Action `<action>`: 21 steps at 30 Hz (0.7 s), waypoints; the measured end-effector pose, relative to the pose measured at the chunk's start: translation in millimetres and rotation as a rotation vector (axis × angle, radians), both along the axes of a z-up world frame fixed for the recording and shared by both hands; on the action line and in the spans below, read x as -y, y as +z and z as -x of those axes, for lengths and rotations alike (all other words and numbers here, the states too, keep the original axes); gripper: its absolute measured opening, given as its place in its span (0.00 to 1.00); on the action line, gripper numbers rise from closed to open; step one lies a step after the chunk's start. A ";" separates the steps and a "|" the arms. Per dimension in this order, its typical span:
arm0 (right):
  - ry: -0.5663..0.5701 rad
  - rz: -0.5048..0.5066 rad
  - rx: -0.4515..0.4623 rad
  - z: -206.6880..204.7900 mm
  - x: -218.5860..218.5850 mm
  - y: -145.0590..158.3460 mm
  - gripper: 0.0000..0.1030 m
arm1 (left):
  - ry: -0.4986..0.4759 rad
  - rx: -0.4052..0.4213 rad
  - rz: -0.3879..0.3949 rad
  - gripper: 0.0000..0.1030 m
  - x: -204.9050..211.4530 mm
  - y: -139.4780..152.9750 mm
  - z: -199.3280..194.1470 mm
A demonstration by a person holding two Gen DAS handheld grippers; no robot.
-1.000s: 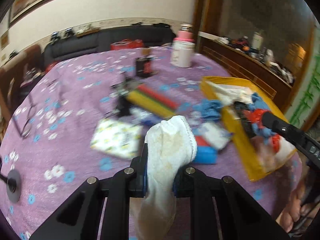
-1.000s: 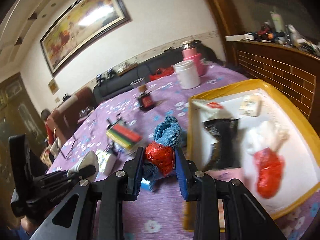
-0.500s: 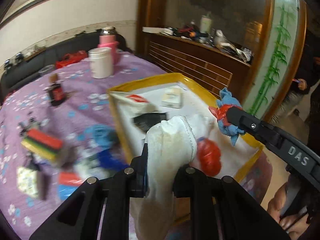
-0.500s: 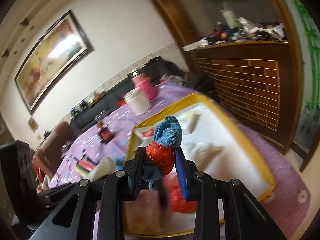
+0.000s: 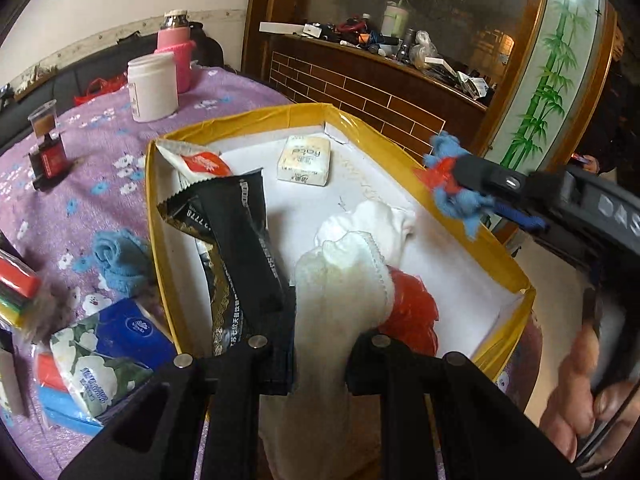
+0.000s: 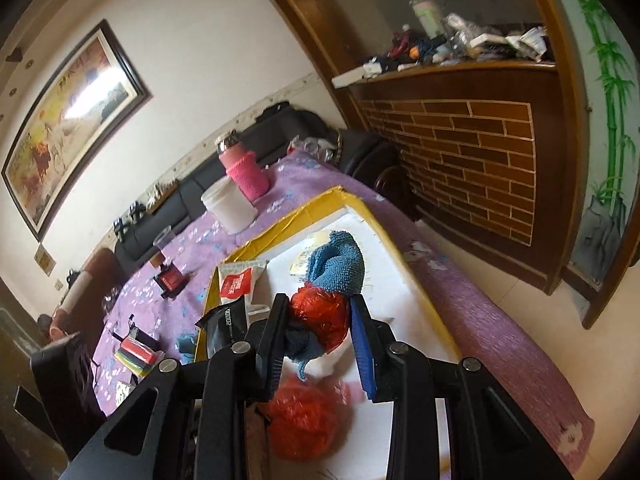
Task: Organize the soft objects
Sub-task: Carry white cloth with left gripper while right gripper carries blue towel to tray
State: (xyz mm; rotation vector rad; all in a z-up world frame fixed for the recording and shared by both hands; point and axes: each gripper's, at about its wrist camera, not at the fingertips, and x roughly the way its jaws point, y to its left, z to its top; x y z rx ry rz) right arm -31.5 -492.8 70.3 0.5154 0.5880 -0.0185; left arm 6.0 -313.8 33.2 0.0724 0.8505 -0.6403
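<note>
My left gripper point(image 5: 326, 320) is shut on a white sock point(image 5: 340, 276) that stands up between its pads, above the near end of a yellow-rimmed box point(image 5: 244, 122) with a white floor. My right gripper point(image 6: 318, 308) is shut on a red mesh bundle point(image 6: 320, 316) wrapped with a blue cloth point(image 6: 340, 266), over the same box point(image 6: 296, 216). In the left wrist view the right gripper point(image 5: 460, 184) hangs above the box's right rim. Inside lie another white sock point(image 5: 372, 220), a red mesh ball point(image 5: 412, 312), a black packet point(image 5: 240, 236) and a tissue pack point(image 5: 304, 160).
On the purple flowered cloth left of the box lie a blue cloth point(image 5: 120, 260), a blue tissue pack point(image 5: 108, 352) and coloured blocks point(image 5: 16, 284). Farther back stand a white jar point(image 5: 152, 84), a pink bottle point(image 5: 176, 52) and a small dark bottle point(image 5: 48, 152). A brick-patterned cabinet point(image 6: 472, 160) stands beyond the table.
Both grippers have swung from over the middle of the table to above the yellow box, each keeping its hold. The box now fills the left wrist view.
</note>
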 end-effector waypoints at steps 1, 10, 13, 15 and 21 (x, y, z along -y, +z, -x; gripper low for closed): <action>0.017 -0.003 -0.012 -6.8 -1.7 -0.7 0.32 | 0.003 -0.002 0.003 0.16 -0.8 -0.9 -0.9; 0.071 0.027 -0.142 -56.4 -9.6 -15.6 0.32 | 0.003 -0.007 0.015 0.16 -3.5 -2.7 -0.8; 0.075 0.036 -0.157 -64.0 -13.4 -19.2 0.33 | 0.000 -0.004 0.012 0.16 -3.1 -3.1 -0.8; 0.074 0.047 -0.162 -66.6 -16.7 -20.5 0.33 | -0.002 -0.002 0.010 0.16 -2.7 -3.2 -0.4; 0.070 0.092 -0.132 -61.9 -26.3 -12.1 0.42 | -0.013 0.003 0.015 0.25 -1.2 -2.9 0.9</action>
